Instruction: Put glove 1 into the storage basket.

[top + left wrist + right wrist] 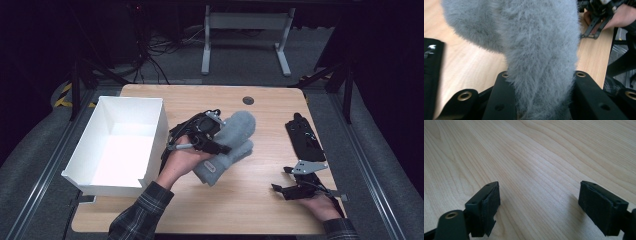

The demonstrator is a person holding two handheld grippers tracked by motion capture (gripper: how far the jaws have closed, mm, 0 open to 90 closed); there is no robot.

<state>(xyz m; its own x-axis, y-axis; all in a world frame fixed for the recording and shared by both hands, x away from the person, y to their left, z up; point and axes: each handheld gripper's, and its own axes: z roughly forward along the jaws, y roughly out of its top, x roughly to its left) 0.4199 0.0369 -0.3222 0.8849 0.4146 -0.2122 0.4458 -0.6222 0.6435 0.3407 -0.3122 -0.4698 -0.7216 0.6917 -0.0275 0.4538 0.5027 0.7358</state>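
Clamping the grey fuzzy mitten [230, 142] mid-table, left gripper [207, 135] has jaws squeezed on its fleece. White box [150, 150] sits just left of it, black pad [304, 140] well right. Right gripper [287, 187] hovers low over bare wood, jaws wide apart.

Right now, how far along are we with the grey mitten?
Done: the left gripper is shut on the grey mitten, fur pinched between its jaws. In hand: the mitten sits on the table. Left: likely moving it into the white box. The right gripper idles open.
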